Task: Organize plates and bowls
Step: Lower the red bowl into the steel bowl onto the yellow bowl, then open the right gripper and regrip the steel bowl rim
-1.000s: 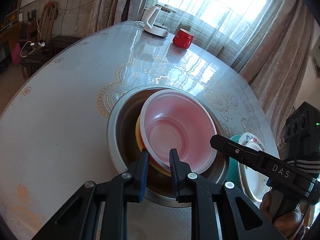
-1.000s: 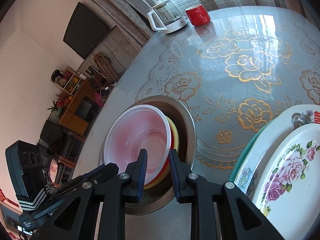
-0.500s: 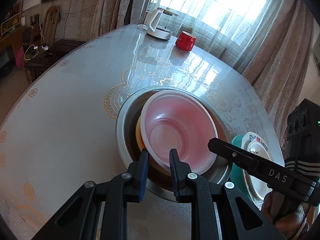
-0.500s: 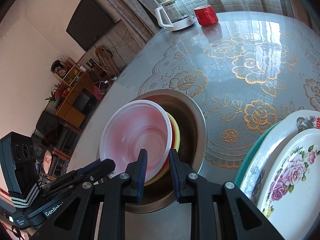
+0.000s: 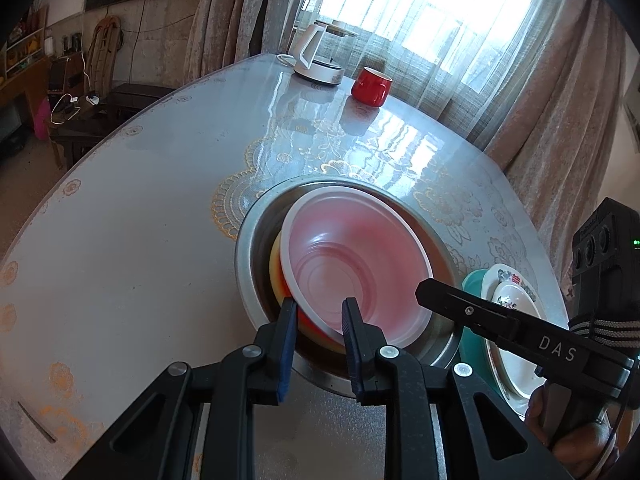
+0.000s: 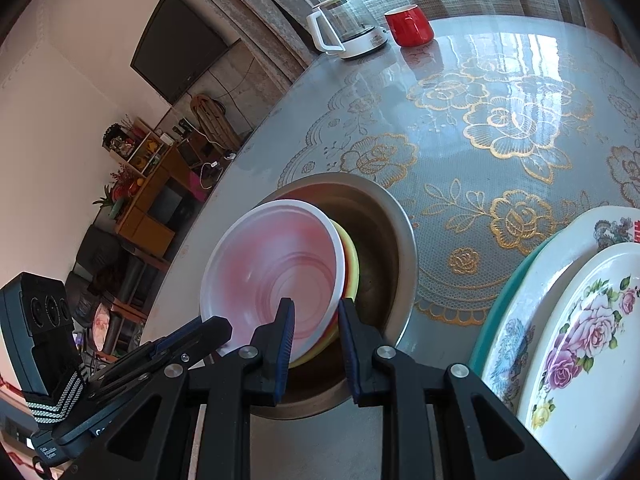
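A translucent pink bowl [image 5: 352,256] with a white rim lies tilted on a yellow bowl [image 5: 276,268] inside a big steel basin [image 5: 256,220]. My left gripper [image 5: 318,308] is open, its jaws astride the pink bowl's near rim without pinching it. My right gripper [image 6: 316,312] is open too, its jaws astride the stacked bowls' [image 6: 280,268] right rim, over the basin [image 6: 384,216]. The right gripper also shows at right in the left wrist view [image 5: 432,292]. A stack of flowered plates [image 6: 576,320] on a teal plate [image 6: 500,312] lies right of the basin.
A round table [image 5: 120,220] with a gold-flowered cover holds a white kettle [image 5: 316,56] and a red cup [image 5: 370,86] at its far side. Curtains [image 5: 540,92] hang behind. A TV [image 6: 180,48] and shelves [image 6: 148,184] stand off to the left.
Both grippers have drawn back and up a little from the basin. The bowls have not moved and the jaws keep the same gap.
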{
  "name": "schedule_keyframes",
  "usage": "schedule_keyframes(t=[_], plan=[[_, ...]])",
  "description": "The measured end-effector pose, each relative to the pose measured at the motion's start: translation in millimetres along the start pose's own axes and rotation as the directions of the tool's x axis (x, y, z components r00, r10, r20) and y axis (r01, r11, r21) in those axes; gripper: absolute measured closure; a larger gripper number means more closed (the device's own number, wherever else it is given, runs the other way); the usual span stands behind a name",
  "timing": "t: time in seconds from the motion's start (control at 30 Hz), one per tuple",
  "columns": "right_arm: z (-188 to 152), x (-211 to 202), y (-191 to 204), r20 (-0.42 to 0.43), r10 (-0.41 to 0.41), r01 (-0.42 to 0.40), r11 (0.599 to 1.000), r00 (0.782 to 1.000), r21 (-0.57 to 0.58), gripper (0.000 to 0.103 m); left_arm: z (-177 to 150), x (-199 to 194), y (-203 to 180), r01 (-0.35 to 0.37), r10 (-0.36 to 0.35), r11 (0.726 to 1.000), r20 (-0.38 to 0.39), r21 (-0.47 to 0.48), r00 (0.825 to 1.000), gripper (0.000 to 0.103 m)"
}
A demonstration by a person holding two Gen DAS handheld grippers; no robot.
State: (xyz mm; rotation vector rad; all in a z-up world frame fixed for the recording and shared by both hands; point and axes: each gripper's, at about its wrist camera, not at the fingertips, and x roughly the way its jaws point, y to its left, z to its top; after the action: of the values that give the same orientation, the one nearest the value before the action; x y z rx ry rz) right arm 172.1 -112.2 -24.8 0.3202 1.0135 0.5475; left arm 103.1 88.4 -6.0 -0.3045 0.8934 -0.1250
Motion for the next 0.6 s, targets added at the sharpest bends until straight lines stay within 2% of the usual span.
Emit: schedule_keyframes(t=[0.37,0.6], plan=[[-2.2,-11.1,-6.8,0.038,-0.021,0.020,1.000,0.999,0.018,0.079,0.9,-7.1,3.1,-0.020,0.020,1.000,0.040,0.010,0.999,0.075],[8.8,-16.0,-4.6,0.063,-0.052,0.053,0.999,0.997,-0.008,0.079,6.6,-15.6,16.0,-0.033,0.034,0.999,0.080,-0.025,0.996,0.075]])
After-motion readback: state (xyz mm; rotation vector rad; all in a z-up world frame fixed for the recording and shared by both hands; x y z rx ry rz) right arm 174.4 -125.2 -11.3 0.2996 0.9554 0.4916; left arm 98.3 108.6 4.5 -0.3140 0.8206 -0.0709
